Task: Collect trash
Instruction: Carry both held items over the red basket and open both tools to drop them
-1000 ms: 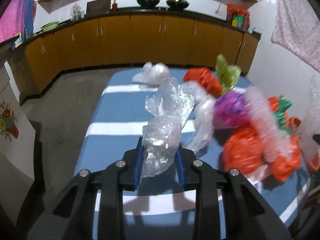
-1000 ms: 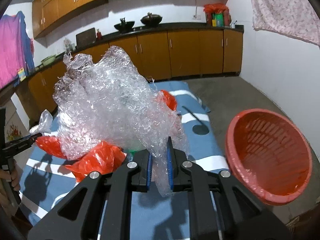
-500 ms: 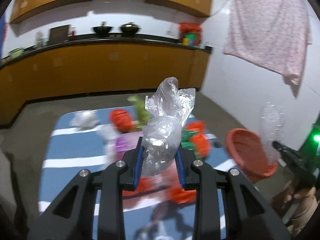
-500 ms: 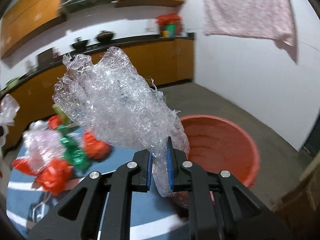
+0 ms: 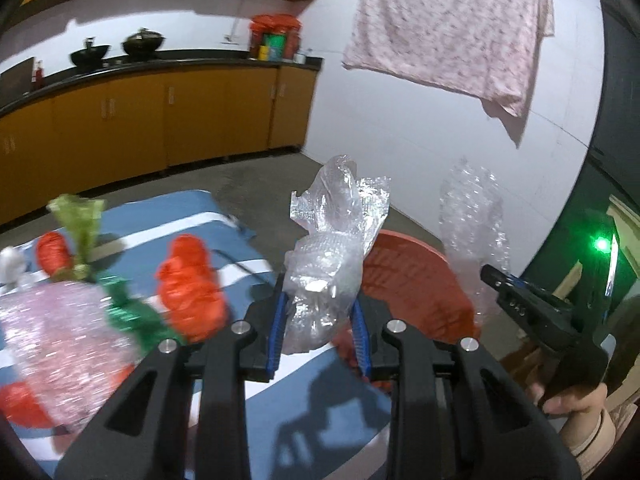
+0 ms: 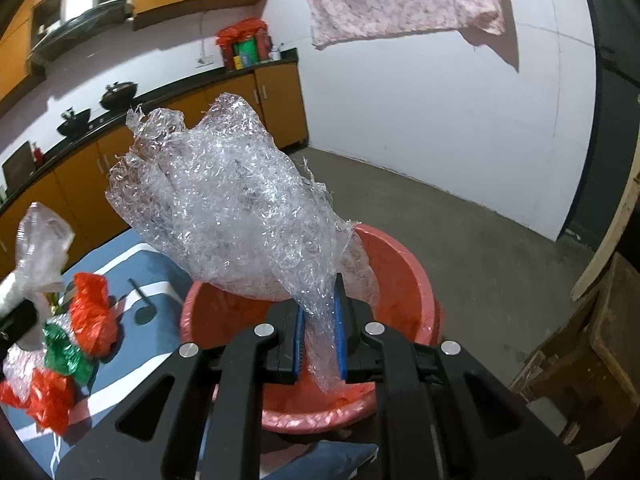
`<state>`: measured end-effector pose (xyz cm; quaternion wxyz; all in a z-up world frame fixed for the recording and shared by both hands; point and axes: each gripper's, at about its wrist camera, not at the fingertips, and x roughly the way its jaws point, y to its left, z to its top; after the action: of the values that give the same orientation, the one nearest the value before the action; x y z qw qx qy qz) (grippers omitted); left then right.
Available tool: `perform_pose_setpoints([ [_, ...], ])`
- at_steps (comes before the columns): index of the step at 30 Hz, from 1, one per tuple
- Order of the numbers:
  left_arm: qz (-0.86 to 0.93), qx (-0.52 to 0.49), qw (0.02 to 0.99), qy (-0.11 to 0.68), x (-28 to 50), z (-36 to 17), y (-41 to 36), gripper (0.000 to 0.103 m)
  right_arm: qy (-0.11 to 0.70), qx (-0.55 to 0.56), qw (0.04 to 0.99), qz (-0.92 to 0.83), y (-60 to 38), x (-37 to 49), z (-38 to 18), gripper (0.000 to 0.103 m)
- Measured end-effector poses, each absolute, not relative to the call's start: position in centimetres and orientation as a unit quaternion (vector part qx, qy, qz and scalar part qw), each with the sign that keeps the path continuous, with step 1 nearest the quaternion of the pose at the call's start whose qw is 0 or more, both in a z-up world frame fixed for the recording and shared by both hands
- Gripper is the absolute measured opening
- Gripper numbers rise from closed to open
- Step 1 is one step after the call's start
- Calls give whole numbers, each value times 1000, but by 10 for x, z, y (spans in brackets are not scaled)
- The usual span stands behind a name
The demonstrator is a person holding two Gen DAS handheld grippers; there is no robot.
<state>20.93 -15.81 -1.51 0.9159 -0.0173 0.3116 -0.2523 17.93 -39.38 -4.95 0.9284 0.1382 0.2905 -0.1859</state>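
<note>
My left gripper (image 5: 319, 328) is shut on a crumpled clear plastic bag (image 5: 332, 252), held above the edge of the blue striped cloth (image 5: 224, 240). My right gripper (image 6: 319, 332) is shut on a big wad of clear bubble wrap (image 6: 232, 216), held over the red plastic basin (image 6: 404, 276). The basin also shows in the left wrist view (image 5: 416, 288), with the right gripper (image 5: 490, 274) and its wad (image 5: 472, 216) above its right side. Loose trash lies on the cloth: red bags (image 5: 188, 288), green foil (image 5: 128, 312), a pink wad (image 5: 60, 332).
The cloth lies on a grey concrete floor (image 6: 480, 232). Orange kitchen cabinets (image 5: 140, 116) line the back wall. A pink cloth (image 5: 448, 20) hangs on the white wall. A wooden crate (image 6: 592, 352) stands right of the basin.
Both grippers have swung right, away from the trash pile, toward the red basin. The right gripper's wad now hangs over the basin. Both grips are unchanged.
</note>
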Motion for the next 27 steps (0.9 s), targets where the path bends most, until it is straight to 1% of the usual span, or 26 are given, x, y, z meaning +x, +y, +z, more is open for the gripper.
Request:
perform_pose_setpoints([
  [8,-284,0,898,336,243,-43,-219,29,299,195,914,-192,-426,193,-65,13],
  [17,-298,4,883,362,267,-73,-246,30,303,218,909,-185,-438,201,-76,13],
  [21,-304,5,880,366,273,-76,-256,33,301,227,911,-167,-438,202,-80,14],
  [22,-304,4,879,367,274,-77,-257,35,301,230,911,-163,-441,202,-80,17],
  [23,-304,3,879,368,276,-79,-256,41,299,233,911,-159,-444,202,-79,28],
  [24,-302,0,879,370,277,-80,-255,46,295,234,913,-159,-445,200,-79,45],
  [26,-299,-3,879,372,278,-81,-253,50,286,237,914,-162,-448,196,-79,59],
  [27,-296,-5,879,374,280,-82,-252,52,284,238,914,-163,-449,193,-79,59],
])
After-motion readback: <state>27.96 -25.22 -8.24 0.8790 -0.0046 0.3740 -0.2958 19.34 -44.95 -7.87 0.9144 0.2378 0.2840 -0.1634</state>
